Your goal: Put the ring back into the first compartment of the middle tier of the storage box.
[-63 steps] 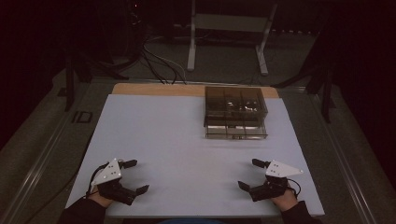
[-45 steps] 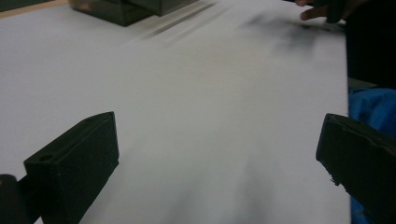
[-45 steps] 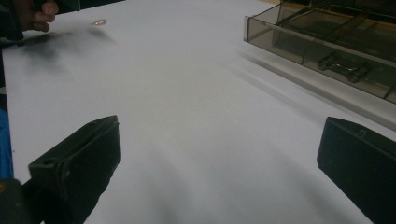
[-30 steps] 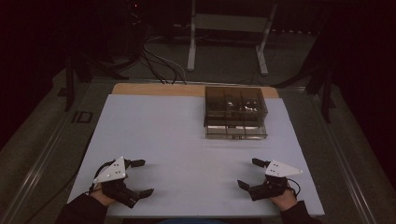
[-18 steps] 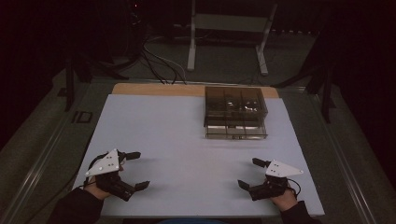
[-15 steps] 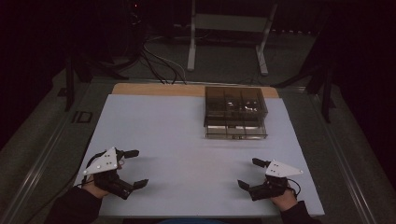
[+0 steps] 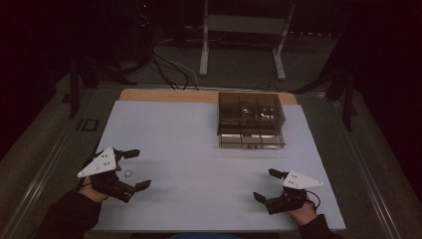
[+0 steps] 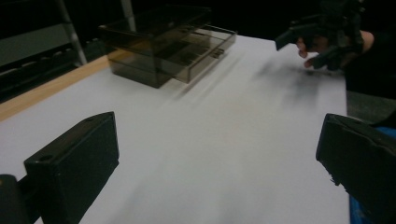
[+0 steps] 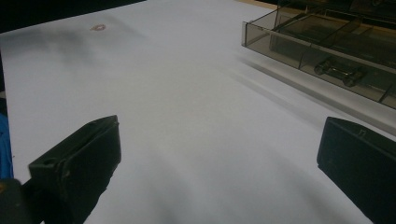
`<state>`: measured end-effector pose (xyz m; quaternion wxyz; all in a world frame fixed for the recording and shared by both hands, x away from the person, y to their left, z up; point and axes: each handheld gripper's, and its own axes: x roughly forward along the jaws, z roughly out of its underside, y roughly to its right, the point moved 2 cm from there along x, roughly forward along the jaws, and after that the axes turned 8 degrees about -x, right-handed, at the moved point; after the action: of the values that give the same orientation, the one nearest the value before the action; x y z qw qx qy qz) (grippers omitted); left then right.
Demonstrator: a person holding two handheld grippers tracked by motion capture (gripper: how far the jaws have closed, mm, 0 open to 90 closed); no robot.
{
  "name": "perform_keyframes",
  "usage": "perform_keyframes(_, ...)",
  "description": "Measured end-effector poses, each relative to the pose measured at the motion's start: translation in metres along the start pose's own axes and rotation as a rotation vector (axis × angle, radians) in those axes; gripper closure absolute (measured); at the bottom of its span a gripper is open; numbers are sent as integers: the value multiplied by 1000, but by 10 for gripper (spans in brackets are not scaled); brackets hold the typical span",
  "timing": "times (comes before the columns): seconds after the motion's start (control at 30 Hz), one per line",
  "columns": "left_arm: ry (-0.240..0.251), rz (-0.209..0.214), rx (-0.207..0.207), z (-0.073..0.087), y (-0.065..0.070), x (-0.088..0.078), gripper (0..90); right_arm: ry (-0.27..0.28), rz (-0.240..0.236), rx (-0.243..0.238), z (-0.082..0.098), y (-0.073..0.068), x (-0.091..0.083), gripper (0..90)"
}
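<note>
A small pale ring [image 7: 128, 173] lies on the white table sheet [image 7: 199, 164] at the front left; it is also a faint ring [image 9: 98, 27] far off in the right gripper view. My left gripper [image 7: 140, 169] is open, its jaws spread to either side of the ring. The left gripper [image 8: 217, 163] has nothing between its jaws. At the front right my right gripper [image 7: 265, 184] rests open and holds nothing; the right gripper [image 9: 217, 163] faces bare sheet. A smoky clear compartment box [image 7: 251, 117] stands at the back right, its drawer [image 9: 327, 60] slightly out with a metal part [image 9: 338, 70] inside.
A wooden table edge [image 7: 169, 95] runs behind the sheet. The compartment box [image 8: 168, 44] and the other hand's gripper [image 8: 322, 39] appear far off in the left gripper view. Cables [image 7: 169, 69] and a stand leg [image 7: 204, 50] lie on the floor beyond the table.
My left gripper has shifted left and a little away from the front edge, and the small ring now shows between its jaws. The right gripper has stayed put.
</note>
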<state>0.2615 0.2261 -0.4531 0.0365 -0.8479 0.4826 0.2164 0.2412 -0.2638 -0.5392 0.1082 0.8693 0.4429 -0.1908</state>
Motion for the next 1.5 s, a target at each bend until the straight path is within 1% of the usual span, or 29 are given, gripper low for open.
perform_keyframes(0.23,3,-53,-17,2,-14,-9,9,-5,0,-2,0,0,0,0)
perform_keyframes(0.27,-1,-54,-18,2,-15,-10,9,-4,-1,0,0,0,0,0)
perform_keyframes(0.37,-7,-85,-22,3,-21,-14,9,-6,-2,2,1,0,1,0)
perform_keyframes(0.47,-1,-111,-34,3,-28,-18,9,-7,-2,3,1,0,1,0)
perform_keyframes(0.53,-1,-123,-42,4,-31,-20,9,-8,-1,2,1,0,1,0)
perform_keyframes(0.7,-20,-160,-39,7,-36,-20,9,-9,-3,5,1,0,1,0)
perform_keyframes(0.8,-22,-176,-51,9,-39,-21,9,-9,-2,3,1,0,1,0)
perform_keyframes(0.87,-28,-199,-57,13,-42,-20,9,-9,-2,4,1,0,1,0)
perform_keyframes(0.9,-34,-206,-69,15,-44,-20,9,-10,-2,5,1,0,1,0)
perform_keyframes(0.97,-54,-236,-81,19,-47,-18,10,-12,-2,5,2,1,2,0)
perform_keyframes(1.0,-62,-251,-80,22,-49,-18,10,-14,-3,5,2,1,2,0)
perform_keyframes(1.17,-83,-287,-109,33,-55,-18,10,-17,-6,4,2,0,2,0)
perform_keyframes(1.23,-100,-301,-119,37,-58,-19,10,-15,-6,4,2,1,2,0)
perform_keyframes(1.3,-112,-325,-139,42,-60,-19,10,-16,-6,5,2,1,2,0)
perform_keyframes(1.33,-116,-332,-150,44,-62,-19,10,-15,-5,5,2,1,2,0)
perform_keyframes(1.43,-124,-315,-186,49,-65,-20,10,-16,-5,4,2,1,2,0)
perform_keyframes(1.5,-141,-332,-178,53,-66,-19,10,-15,-5,5,2,1,2,0)
